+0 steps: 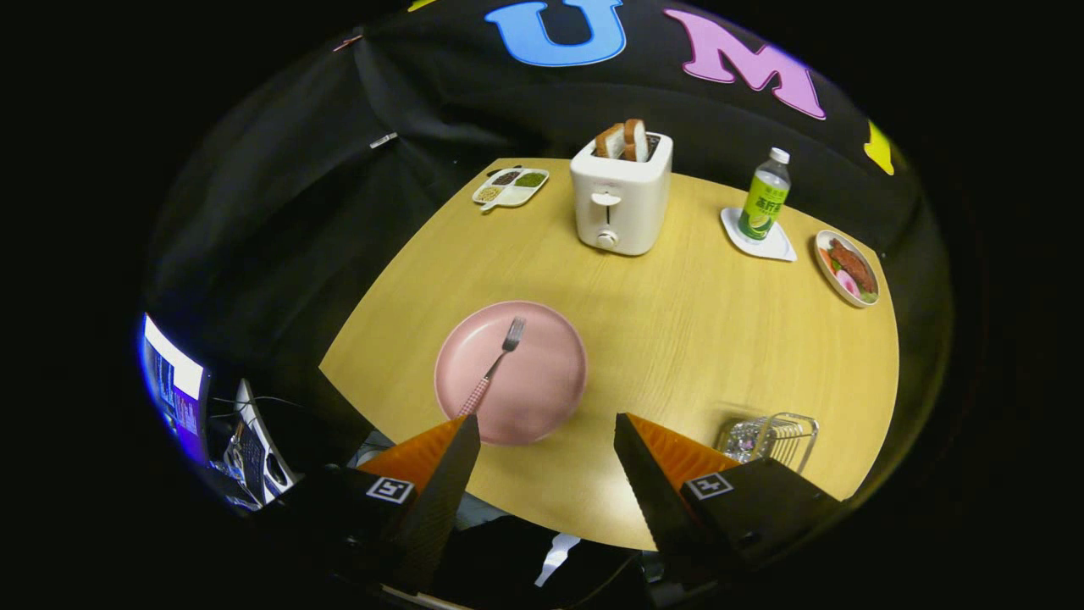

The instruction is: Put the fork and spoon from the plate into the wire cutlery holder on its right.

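A pink plate (542, 391) lies on the wooden table just ahead of my fingers. On it rests a fork (498, 363), tines pointing away, its checked handle reaching the plate's near rim by my left finger. The wire cutlery holder (775, 436) stands to the plate's right, just beyond my right finger, with something shiny inside that I cannot make out. My gripper (546, 428) hovers above the table's near edge, open, with nothing between its fingers.
A white toaster (620, 193) with bread slices stands at the far middle of the table. A divided snack dish (510, 186) sits to its left, a green bottle (765, 202) on a white coaster and a food plate (847, 268) to its right. A monitor (174, 381) glows off-table to the left.
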`<state>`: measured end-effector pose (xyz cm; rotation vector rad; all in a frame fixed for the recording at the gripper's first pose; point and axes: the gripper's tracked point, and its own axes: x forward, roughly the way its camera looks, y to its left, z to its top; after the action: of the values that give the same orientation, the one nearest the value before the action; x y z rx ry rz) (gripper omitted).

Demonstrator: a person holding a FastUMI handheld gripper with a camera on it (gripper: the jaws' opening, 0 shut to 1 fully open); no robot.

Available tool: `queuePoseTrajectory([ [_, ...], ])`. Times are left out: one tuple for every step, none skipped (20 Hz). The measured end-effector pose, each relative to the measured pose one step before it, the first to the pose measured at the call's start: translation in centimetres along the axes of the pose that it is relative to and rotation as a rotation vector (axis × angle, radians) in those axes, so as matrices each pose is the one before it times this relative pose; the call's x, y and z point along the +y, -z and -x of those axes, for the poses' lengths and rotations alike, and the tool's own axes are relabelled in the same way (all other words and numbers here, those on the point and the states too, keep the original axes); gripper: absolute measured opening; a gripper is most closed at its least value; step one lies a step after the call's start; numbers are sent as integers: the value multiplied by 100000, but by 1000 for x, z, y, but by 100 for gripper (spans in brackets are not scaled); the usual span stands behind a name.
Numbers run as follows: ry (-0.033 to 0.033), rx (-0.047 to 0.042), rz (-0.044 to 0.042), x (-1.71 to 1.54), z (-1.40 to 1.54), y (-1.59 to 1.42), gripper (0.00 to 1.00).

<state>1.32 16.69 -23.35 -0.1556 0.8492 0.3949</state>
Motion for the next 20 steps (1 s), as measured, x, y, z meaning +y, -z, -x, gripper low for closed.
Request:
queuePoseTrajectory([
  [-69,1568,112,639,-1021,99,100],
  [-275,1383,-141,664,-1026,-33,100],
  [-336,1418,-111,639,-1090,120,100],
  [-30,1578,-17,575,-1111,98,100],
  [90,1652,-229,416,-1127,203,100],
  [-87,1790,-505,379,-1153,155,100],
  [-99,2028,-715,326,-1182,218,100],
  [-13,2501,-268,312,-1054,158,100],
  [1411,2997,-103,-184,-1117,496,100],
  [1112,866,-1548,-103,-855,-19,99],
  [177,984,-2075,158,-930,-27,99],
  [-288,1347,-2249,204,-809,1,99],
  [-481,1148,-2057,241,-663,-151,99],
  [-529,1131,-1362,354,-524,4,98],
  [-493,1203,-334,360,-534,20,98],
  [-323,1295,159,346,-508,130,98],
  [-248,1427,174,328,-490,226,97],
  [-469,1239,514,511,-422,181,95],
  [-230,1302,605,418,-501,275,95],
  [82,1459,387,246,-425,310,88],
])
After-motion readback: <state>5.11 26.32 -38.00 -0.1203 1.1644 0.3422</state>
